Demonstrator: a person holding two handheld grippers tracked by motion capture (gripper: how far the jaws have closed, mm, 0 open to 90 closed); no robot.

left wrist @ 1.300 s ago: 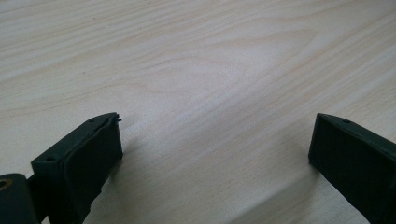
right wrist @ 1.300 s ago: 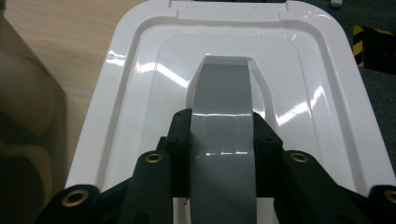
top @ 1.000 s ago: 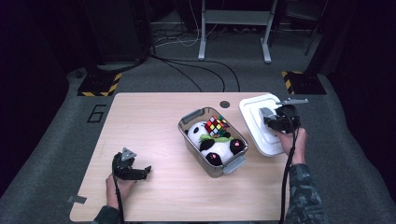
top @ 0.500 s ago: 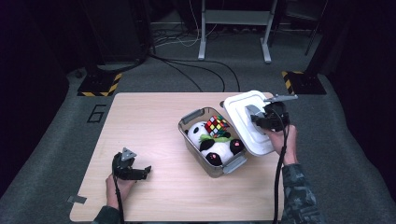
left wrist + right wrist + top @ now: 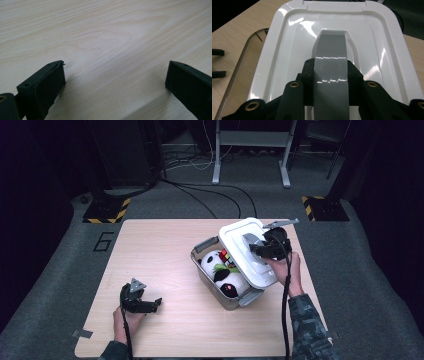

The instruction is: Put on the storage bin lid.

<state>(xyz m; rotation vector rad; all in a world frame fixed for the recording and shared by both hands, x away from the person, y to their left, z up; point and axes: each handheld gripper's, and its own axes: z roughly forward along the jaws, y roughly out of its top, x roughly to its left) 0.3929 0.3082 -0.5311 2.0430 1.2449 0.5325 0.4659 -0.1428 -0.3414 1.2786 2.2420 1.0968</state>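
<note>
The white lid (image 5: 248, 251) hangs tilted over the far right part of the clear box (image 5: 220, 292), so much of the box's rim and inside is covered. Under its near edge part of a panda soft toy (image 5: 222, 270) and a sliver of a colour cube (image 5: 226, 256) peek out; the rest of both is hidden, and so is anything else that may lie in the box. In the right gripper view the lid's near edge is cut off by the picture's bottom, and the box shows as a curved clear rim (image 5: 242, 62) at the left.

The lid's long axis runs from the far left to the near right of the tabletop (image 5: 150, 260) in the high view, roughly in line with the box beneath it. Its grey handle strip (image 5: 331, 65) runs along that same axis, down the middle of the lid.

The right gripper (image 5: 331, 72) is clenched on this handle strip, one black jaw on each side of it, and carries the lid clear of the tabletop. The left gripper (image 5: 150, 304) rests low at the near left of the tabletop, well apart from the box, its jaws spread wide with bare wood between them.

On the grey floor left of the tabletop a large dark "6" (image 5: 102, 241) can be read. I can make out no writing on the lid or box.
</note>
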